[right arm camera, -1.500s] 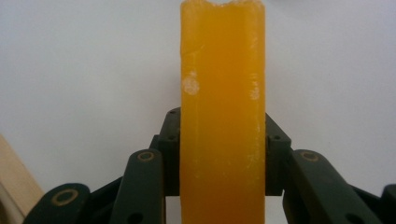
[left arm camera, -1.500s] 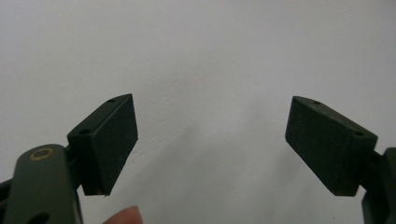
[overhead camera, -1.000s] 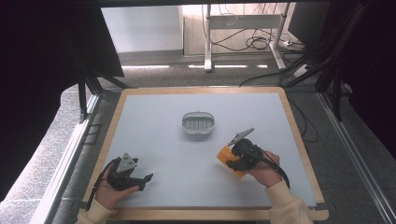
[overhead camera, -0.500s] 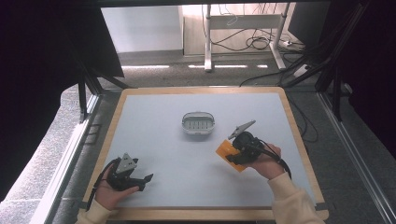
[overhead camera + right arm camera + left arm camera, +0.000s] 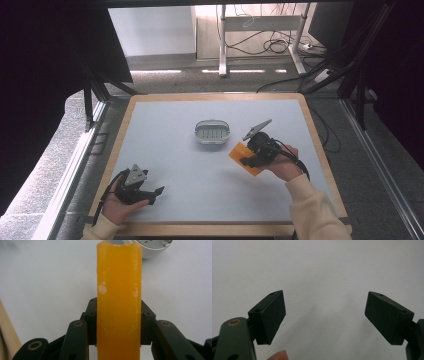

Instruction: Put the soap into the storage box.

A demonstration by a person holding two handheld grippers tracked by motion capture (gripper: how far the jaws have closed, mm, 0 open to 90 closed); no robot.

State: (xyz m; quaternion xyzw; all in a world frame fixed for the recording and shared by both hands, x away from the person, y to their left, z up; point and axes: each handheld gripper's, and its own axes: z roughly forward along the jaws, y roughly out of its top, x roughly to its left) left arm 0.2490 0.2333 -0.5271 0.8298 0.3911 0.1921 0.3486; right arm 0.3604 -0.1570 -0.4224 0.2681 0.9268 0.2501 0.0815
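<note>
An orange bar of soap is clamped on its two long sides by my right gripper, lifted at the table's right of centre. In the right gripper view the orange bar stands upright between the jaws and points at the white soap dish. That oval dish, with a ribbed floor, sits at mid-table just left of the bar. My left gripper rests open near the front left edge; its pads stand far apart over bare table.
The table is a pale blue-grey sheet with a wooden rim. Dark frame posts stand at the left and right. Cables lie on the floor beyond the far edge.
My right gripper has carried the orange bar a little forward and left, toward the soap dish. The left gripper has stayed in place.
</note>
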